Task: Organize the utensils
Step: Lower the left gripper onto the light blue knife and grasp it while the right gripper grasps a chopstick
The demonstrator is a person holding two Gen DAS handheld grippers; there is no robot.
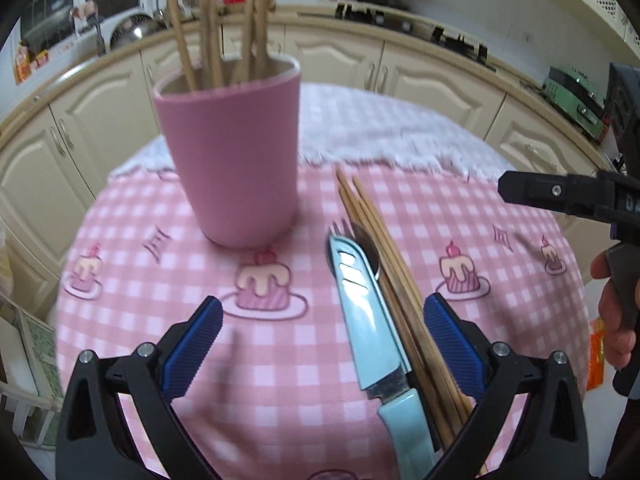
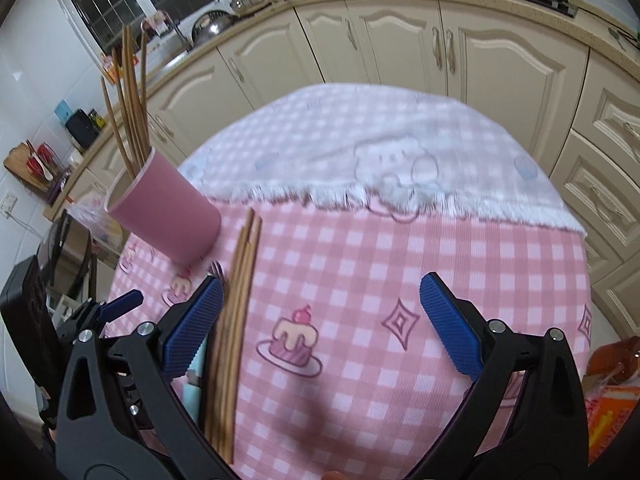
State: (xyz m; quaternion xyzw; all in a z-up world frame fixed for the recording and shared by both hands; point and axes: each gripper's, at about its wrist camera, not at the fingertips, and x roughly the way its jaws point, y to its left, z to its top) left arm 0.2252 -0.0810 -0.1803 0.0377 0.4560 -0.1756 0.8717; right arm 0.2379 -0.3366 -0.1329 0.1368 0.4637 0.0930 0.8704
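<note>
A pink cup (image 1: 234, 152) stands on the pink checked tablecloth (image 1: 160, 340) and holds several wooden chopsticks (image 1: 208, 20). To its right lie a light-blue knife (image 1: 372, 320), a fork (image 1: 342, 229), a spoon (image 1: 366, 248) and a bundle of wooden chopsticks (image 1: 394, 280). My left gripper (image 1: 322, 344) is open and empty above the cloth, the knife between its fingers. My right gripper (image 2: 320, 328) is open and empty; the loose chopsticks (image 2: 236, 300) lie just inside its left finger (image 2: 196, 328). The cup (image 2: 164, 216) is at its far left. The right gripper also shows in the left wrist view (image 1: 560, 196).
A white checked towel (image 2: 380, 152) covers the far half of the round table. Cream kitchen cabinets (image 2: 400, 48) curve behind it. An orange packet (image 2: 608, 404) lies at the right edge. The left gripper (image 2: 116, 308) shows at the left in the right wrist view.
</note>
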